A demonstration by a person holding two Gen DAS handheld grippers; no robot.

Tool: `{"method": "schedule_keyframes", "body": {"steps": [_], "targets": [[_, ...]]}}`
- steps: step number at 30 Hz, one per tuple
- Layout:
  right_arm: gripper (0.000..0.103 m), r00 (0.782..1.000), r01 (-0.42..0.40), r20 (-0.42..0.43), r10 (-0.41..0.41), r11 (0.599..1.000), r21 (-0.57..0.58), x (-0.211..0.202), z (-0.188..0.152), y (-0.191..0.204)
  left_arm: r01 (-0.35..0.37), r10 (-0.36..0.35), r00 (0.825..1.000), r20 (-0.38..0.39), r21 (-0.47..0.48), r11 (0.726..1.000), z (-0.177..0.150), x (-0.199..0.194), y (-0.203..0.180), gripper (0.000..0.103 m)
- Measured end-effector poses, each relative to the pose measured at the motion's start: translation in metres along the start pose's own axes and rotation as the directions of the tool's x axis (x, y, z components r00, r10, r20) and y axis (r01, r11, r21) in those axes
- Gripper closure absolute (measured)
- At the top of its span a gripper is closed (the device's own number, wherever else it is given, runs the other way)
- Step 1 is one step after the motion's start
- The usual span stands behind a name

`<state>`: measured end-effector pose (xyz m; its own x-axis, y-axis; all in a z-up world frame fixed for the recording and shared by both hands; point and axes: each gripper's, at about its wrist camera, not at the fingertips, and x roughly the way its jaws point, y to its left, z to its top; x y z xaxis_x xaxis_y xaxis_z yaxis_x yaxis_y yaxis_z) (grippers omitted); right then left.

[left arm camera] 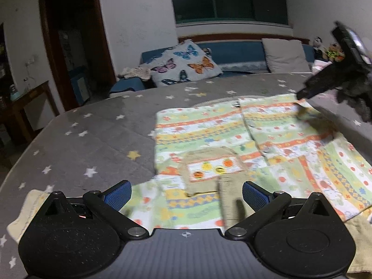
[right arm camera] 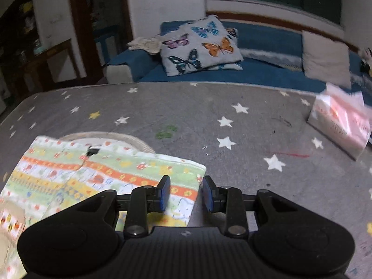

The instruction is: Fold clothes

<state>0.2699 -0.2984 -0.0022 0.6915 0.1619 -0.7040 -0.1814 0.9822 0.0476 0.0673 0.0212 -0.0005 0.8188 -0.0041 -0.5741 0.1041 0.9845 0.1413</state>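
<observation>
A small garment (left arm camera: 209, 127) with green, orange and yellow stripes lies spread flat on a grey star-patterned cover (left arm camera: 93, 127). It has a beige-trimmed pocket (left arm camera: 209, 165) near me. My left gripper (left arm camera: 186, 186) hangs open and wide over the garment's near part, just behind the pocket, with nothing between its blue pads. My right gripper (right arm camera: 186, 181) stands partly open over the garment's (right arm camera: 116, 169) right corner; the cloth edge shows in the gap and the pads do not press on it. In the left wrist view the right gripper (left arm camera: 302, 95) comes in from the upper right in a dark gloved hand.
A pink-and-white packet (right arm camera: 341, 121) lies on the cover (right arm camera: 232, 116) at the right. Beyond the cover's far edge stands a blue sofa (right arm camera: 267, 37) with a butterfly pillow (right arm camera: 200, 44). Beige cloth (left arm camera: 360, 244) shows under the left gripper's body. A wooden table (left arm camera: 28, 102) stands at far left.
</observation>
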Motion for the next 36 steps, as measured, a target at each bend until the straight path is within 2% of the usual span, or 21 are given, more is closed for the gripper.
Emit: {"method": "schedule_keyframes", "body": {"steps": [1, 3, 6, 11, 18, 21, 25, 29, 33, 36], "targets": [[0.061, 1.000, -0.003, 0.002, 0.003, 1.000, -0.024, -0.006, 0.000, 0.003, -0.012, 0.012, 1.000, 0.000, -0.005, 1.000, -0.001, -0.001, 0.004, 0.000], [0.061, 1.000, -0.018, 0.004, 0.018, 0.997, -0.069, -0.021, -0.001, 0.012, -0.041, 0.041, 0.999, -0.001, -0.018, 0.999, -0.003, -0.003, 0.012, 0.000], [0.051, 0.999, -0.047, 0.003, 0.048, 0.991, -0.127, -0.045, -0.005, 0.028, -0.085, 0.085, 0.996, -0.001, -0.043, 0.995, -0.008, -0.008, 0.027, 0.000], [0.044, 0.990, -0.138, -0.028, 0.136, 0.965, -0.225, -0.079, -0.022, 0.065, -0.149, 0.149, 0.989, -0.014, -0.080, 0.985, -0.022, -0.018, 0.053, 0.000], [0.044, 0.960, -0.281, -0.083, 0.269, 0.899, -0.335, -0.112, -0.074, 0.134, -0.245, 0.243, 0.970, -0.033, -0.160, 0.956, -0.040, -0.028, 0.090, 0.001], [0.044, 0.949, -0.312, -0.077, 0.306, 0.872, -0.377, -0.117, -0.092, 0.161, -0.271, 0.266, 0.963, -0.055, -0.199, 0.942, -0.047, -0.031, 0.105, 0.001], [0.044, 0.948, -0.313, -0.079, 0.308, 0.865, -0.392, -0.108, -0.106, 0.179, -0.306, 0.300, 0.952, -0.065, -0.222, 0.926, -0.054, -0.036, 0.120, 0.004], [0.044, 0.956, -0.288, -0.083, 0.280, 0.855, -0.432, -0.099, -0.124, 0.191, -0.336, 0.326, 0.942, -0.080, -0.250, 0.908, -0.059, -0.038, 0.134, 0.006], [0.044, 0.952, -0.295, -0.068, 0.298, 0.837, -0.460, -0.114, -0.125, 0.188, -0.364, 0.351, 0.931, -0.096, -0.274, 0.890, -0.062, -0.039, 0.150, 0.007], [0.044, 0.952, -0.295, -0.066, 0.298, 0.841, -0.453, -0.120, -0.125, 0.181, -0.373, 0.359, 0.928, -0.104, -0.299, 0.878, -0.063, -0.039, 0.159, 0.007]]}}
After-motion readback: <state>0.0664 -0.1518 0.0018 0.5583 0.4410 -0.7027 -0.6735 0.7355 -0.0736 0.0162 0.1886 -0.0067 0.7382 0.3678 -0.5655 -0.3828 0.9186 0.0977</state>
